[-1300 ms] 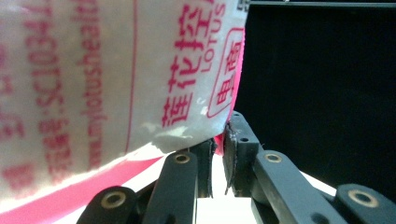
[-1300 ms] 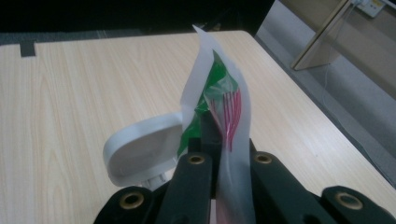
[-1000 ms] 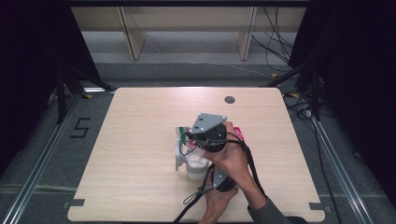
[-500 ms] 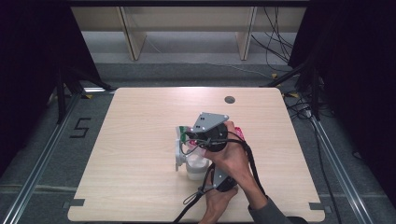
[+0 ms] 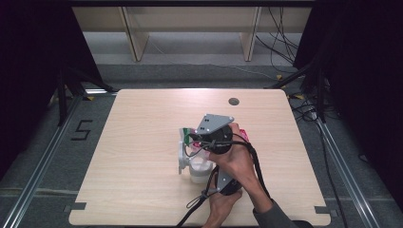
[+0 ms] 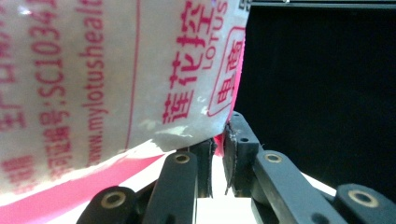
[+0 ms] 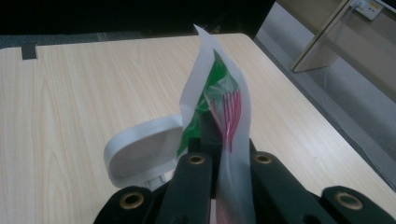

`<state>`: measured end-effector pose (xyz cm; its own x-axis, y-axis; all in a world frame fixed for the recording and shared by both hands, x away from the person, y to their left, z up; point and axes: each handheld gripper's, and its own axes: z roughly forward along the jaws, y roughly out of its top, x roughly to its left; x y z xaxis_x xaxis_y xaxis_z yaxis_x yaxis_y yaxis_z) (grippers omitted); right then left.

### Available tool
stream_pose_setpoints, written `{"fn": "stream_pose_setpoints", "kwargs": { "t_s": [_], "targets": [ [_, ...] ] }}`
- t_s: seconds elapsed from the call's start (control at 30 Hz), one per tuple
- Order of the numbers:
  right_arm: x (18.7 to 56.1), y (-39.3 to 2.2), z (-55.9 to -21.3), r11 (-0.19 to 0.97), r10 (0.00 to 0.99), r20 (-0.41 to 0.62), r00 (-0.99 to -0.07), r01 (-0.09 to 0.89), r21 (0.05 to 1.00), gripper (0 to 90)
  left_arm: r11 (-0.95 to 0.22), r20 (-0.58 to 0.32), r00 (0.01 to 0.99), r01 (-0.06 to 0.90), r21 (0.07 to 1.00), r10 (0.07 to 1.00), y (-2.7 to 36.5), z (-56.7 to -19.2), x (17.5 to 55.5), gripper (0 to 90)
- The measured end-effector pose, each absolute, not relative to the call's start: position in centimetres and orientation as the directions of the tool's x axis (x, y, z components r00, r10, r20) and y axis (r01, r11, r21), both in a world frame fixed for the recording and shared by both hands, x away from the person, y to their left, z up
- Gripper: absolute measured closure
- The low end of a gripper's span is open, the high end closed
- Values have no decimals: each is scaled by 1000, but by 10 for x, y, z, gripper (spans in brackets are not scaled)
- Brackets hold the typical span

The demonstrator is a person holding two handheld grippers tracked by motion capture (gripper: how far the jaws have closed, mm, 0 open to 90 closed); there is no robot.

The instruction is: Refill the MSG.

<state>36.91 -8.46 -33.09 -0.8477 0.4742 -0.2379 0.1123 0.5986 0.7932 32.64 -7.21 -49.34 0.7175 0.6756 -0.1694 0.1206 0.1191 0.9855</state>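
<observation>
A sachet (image 6: 116,70), white with red print and a pink band, is pinched at its lower edge by my left gripper (image 6: 218,140), jaws shut on it. My right gripper (image 7: 217,135) is shut on the same sachet (image 7: 219,93), whose green and pink side stands upright between its jaws. In the high view the right gripper (image 5: 209,135), topped by a grey plate, hangs over a white jar (image 5: 197,170) with its hinged lid (image 5: 182,156) open. The left gripper (image 5: 223,183) sits just nearer the person, partly under the right hand. The white lid (image 7: 140,149) lies left of the right jaws.
The light wooden table (image 5: 142,123) has a dark grommet hole (image 5: 233,101) near its far edge. Black cables (image 5: 256,166) trail from the grippers toward the front edge. Wooden shelf legs (image 5: 135,42) stand on the floor beyond the table.
</observation>
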Motion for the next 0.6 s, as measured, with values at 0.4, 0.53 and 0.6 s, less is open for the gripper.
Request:
{"fn": "stream_pose_setpoints", "kwargs": {
  "t_s": [0.4,0.53,0.6],
  "targets": [
    [371,-85,-330,602,461,-248,-852,94,793,900,118,-169,720,121,986,673,-72,-493,327,821],
    [371,-87,-329,595,464,-248,-850,91,799,900,139,-195,729,137,981,656,-72,-493,325,821],
    [372,-90,-328,586,466,-246,-850,88,806,900,134,-191,731,136,982,655,-72,-493,325,821]
  ]
}}
